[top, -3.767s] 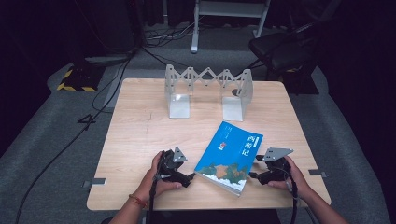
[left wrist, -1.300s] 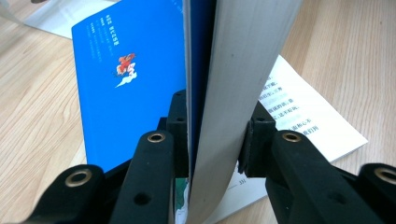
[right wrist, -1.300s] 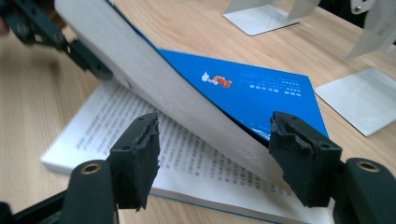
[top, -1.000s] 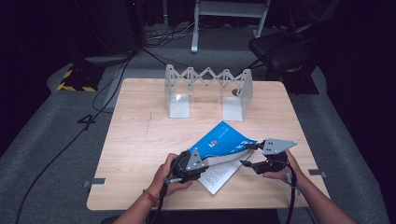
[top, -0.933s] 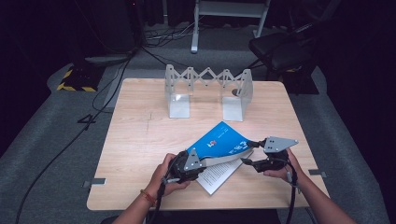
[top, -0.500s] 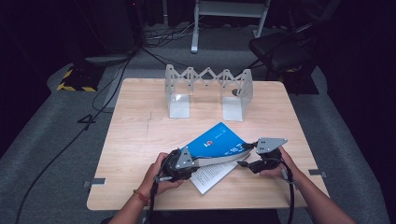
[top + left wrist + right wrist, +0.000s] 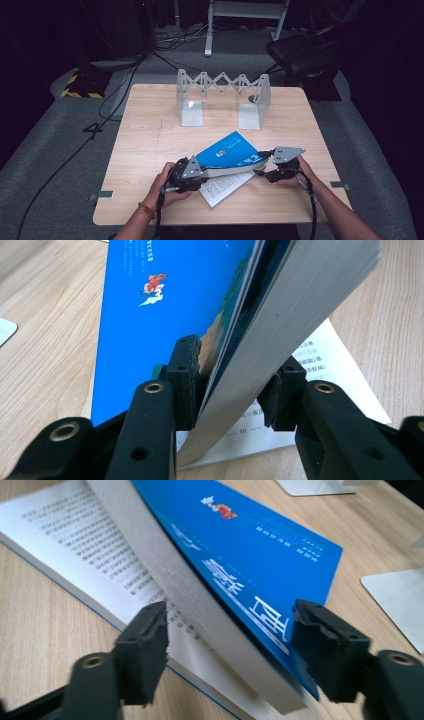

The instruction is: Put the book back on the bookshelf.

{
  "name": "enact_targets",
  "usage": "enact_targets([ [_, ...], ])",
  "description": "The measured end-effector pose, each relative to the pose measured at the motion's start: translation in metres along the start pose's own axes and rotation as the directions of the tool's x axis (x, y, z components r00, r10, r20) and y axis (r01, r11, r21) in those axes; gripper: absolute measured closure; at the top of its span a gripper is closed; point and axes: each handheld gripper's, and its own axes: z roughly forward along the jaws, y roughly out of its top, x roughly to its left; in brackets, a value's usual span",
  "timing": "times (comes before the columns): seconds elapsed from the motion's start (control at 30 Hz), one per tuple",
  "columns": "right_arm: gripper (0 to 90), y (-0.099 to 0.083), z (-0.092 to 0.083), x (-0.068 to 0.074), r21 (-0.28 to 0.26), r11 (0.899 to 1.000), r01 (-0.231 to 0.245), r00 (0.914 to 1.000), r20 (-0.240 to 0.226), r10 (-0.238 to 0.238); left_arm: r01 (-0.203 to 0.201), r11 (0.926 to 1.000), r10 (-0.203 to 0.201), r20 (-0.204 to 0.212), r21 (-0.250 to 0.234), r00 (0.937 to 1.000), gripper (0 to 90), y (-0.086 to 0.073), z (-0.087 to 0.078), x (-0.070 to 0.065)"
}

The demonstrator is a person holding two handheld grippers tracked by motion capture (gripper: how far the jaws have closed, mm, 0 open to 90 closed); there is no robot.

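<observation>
high view: blue book (image 7: 227, 152) lies half-open near the bench (image 7: 150, 145) front edge. left hand-held gripper (image 7: 235, 385) clamps its raised page block. right hand-held gripper (image 7: 230, 645) jaws stand wide apart, straddling the book, gripping nothing.

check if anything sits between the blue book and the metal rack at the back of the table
Nothing visible does. The blue book is held up near the front edge, with the left gripper clamped on its pages, and only bare wooden table lies between it and the rack.

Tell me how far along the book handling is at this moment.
Done: the book lies open, bottom pages flat on the table. In hand: the left gripper clamps the raised cover and page block; the right gripper straddles its edge, open. Left: unclear; the rack stands empty.
</observation>
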Motion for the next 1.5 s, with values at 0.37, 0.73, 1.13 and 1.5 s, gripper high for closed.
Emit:
enact_targets([
  [0.37,50.5,0.007,0.010,0.004,0.034,0.998,0.057,0.9948,0.083,-0.060,-0.031,0.9991,0.033,-0.063,0.031,0.9975,62.0,0.007,-0.003,-0.011],
  [0.73,55.6,0.016,0.010,0.017,0.073,0.994,0.085,0.9875,0.127,-0.094,-0.016,0.9985,0.020,-0.075,0.052,0.9970,47.8,0.028,0.003,-0.032],
  [1.13,62.0,0.031,0.016,0.036,0.102,0.983,0.156,0.9786,0.119,-0.167,-0.062,0.9945,0.074,-0.146,0.084,0.9865,63.7,0.020,-0.008,-0.025],
  [1.5,56.6,0.023,0.021,0.018,-0.009,0.987,0.161,0.9868,-0.012,-0.161,-0.040,0.9978,0.045,-0.080,0.053,0.9958,64.6,0.002,-0.015,-0.006],
])
